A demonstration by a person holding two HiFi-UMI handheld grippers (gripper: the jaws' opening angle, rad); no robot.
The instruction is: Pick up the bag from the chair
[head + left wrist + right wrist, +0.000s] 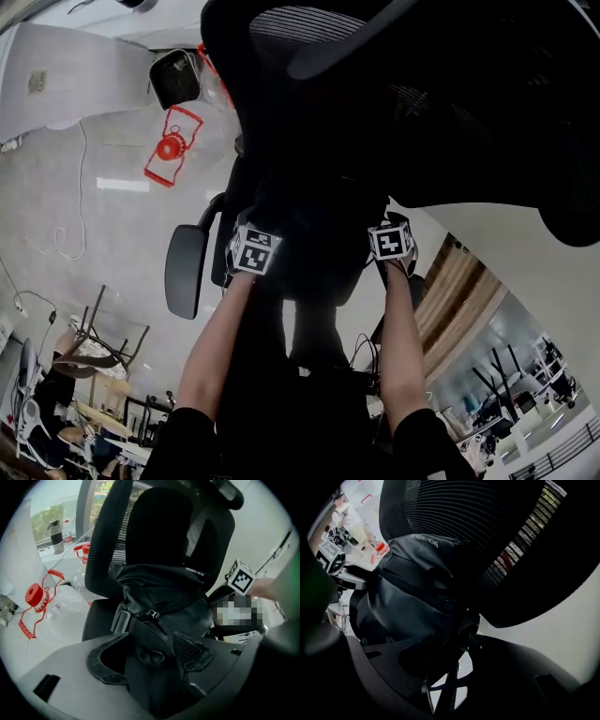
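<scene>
At frame centre, the soft bag (159, 599) slumps on the chair (105, 541); your left gripper (152, 639) pinches its bunched strap, your right gripper (463, 632) its side webbing; expect sag, hold by straps

matt black cloth bag (161, 597), ribbed mesh chair back (105, 541), rough textured claw pads (190, 651)

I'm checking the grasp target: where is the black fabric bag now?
The black fabric bag sits on the black mesh office chair, leaning against its backrest, centre of the left gripper view.
</scene>
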